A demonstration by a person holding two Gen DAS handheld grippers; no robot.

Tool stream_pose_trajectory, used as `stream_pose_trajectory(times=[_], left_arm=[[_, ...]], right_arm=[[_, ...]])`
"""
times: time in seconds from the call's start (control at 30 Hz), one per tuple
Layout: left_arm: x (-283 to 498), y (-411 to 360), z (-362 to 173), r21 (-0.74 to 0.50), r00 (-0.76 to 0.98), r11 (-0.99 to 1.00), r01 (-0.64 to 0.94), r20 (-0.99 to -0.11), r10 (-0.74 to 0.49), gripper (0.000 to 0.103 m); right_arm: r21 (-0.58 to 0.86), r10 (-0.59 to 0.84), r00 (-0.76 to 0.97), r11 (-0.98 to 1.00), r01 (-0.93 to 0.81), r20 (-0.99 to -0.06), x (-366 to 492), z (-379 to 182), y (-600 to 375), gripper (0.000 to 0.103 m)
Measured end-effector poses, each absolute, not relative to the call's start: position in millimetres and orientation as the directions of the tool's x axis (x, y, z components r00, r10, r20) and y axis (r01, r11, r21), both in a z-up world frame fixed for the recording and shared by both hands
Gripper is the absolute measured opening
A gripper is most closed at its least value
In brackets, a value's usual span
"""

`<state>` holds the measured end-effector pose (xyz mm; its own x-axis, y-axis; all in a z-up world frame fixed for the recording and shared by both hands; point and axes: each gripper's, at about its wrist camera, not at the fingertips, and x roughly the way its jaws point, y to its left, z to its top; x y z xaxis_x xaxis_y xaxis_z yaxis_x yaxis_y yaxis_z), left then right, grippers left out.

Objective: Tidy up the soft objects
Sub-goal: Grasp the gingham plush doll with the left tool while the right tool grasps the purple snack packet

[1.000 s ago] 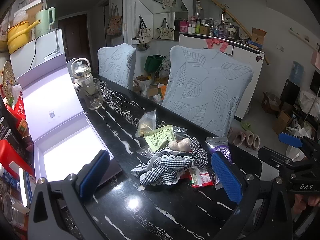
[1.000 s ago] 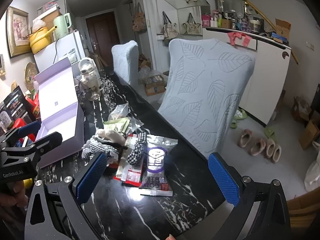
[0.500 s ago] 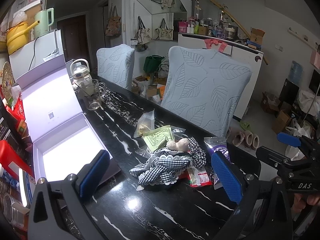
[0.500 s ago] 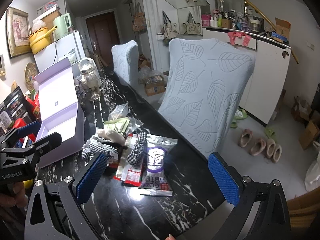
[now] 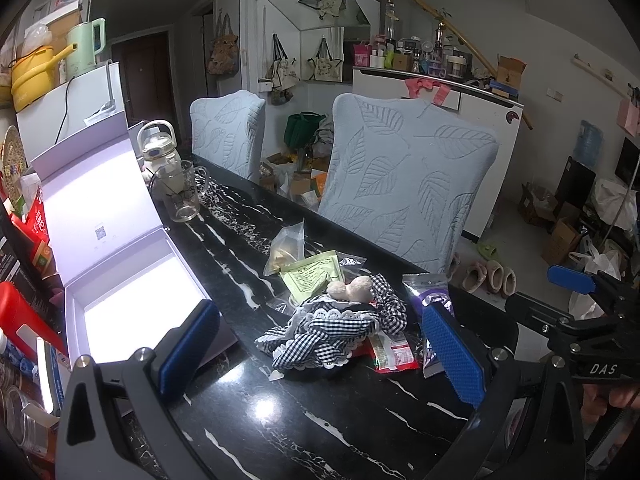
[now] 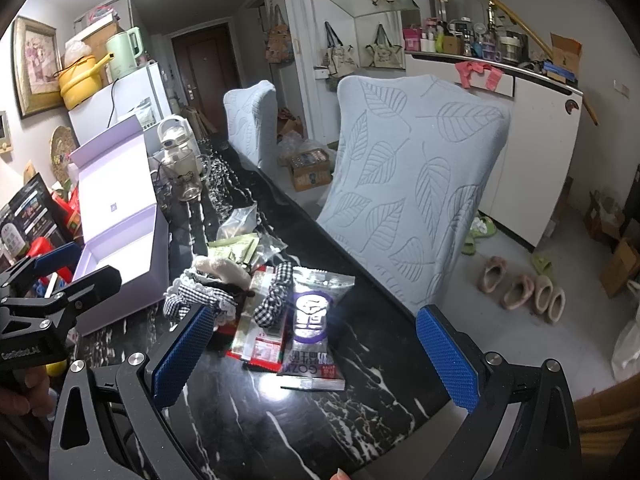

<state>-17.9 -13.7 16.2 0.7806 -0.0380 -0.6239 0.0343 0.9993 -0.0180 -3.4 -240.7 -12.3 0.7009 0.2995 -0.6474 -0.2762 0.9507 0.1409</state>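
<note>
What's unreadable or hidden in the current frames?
- Red packet, left wrist view: mostly under the checked cloth.
- White box interior, left wrist view: blown out by glare.
- Purple packet, left wrist view: lower part behind the left gripper finger.

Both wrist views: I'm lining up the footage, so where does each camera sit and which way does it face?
Left wrist: behind the open left gripper, facing the gingham cloth, open box; right gripper at the right edge.
Right wrist: behind the open right gripper, over the purple packet; left gripper at the left edge.
Shared: cloth, box, leaf-pattern chair.
</note>
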Motion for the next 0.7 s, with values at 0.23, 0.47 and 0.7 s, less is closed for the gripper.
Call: stream_pose_trajectory(times=[0.23,0.47,0.7], left_arm=[[-11.7,-15.8,5.2,-0.039,0.759,0.998,0.05,-0.648,-0.063,0.103],[-5.7,-22.3,-9.9,-0.053,0.756,0.995,0.08,-0.647,-0.095,0.103],[2.8,-24.6,-28.8,-0.078,0.754,0.992,0.096,-0.645,-0.123,0.103]], right_arm=[[0.168,0.325,0.688,0.943,-0.287,-0.649,-0.9,-22.9,-248.0,0.103],[0.195,0.351,0.662,0.934,-0.3,-0.662,9.7,-38.9,-255.1,0.103],[0.216,0.381,0.619,0.92,-0.327,-0.687,27.1,-64.5,-259.0,0.103]])
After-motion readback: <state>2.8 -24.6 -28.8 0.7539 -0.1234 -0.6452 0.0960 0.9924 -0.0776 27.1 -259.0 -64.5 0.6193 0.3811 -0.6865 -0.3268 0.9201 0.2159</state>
